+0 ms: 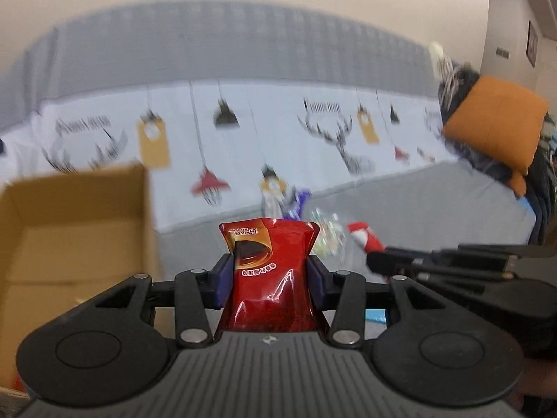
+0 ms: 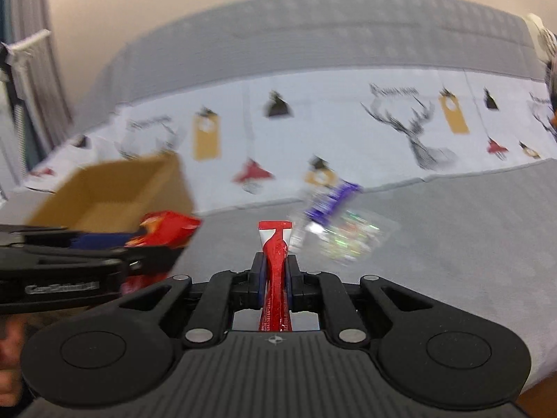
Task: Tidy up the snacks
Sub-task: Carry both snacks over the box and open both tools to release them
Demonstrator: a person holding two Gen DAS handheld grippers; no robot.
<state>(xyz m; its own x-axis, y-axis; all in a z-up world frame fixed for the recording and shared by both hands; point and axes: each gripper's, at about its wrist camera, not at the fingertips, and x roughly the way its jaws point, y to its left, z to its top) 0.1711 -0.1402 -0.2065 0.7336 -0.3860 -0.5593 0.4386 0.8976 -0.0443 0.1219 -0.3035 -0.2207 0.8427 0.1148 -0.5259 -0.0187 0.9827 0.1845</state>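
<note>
Left hand-held gripper [image 1: 269,271], matte black plastic, ribbed grey-black top plate with small compass mark, two round discs, silver pivot screws, dark blue finger pads [image 1: 222,278], right hand-held gripper [image 2: 275,275] built alike, blurred lettering on its neighbour's side

Red snack pouch [image 1: 269,271] upright, thin red-white packet [image 2: 275,271] edge-on, open cardboard box [image 1: 69,230]

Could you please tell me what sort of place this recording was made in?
Probably a bedroom at home: a wide grey padded headboard against the wall, a pale printed bedsheet with deer and lamp motifs over the bed, and an orange square cushion at one side.
</note>
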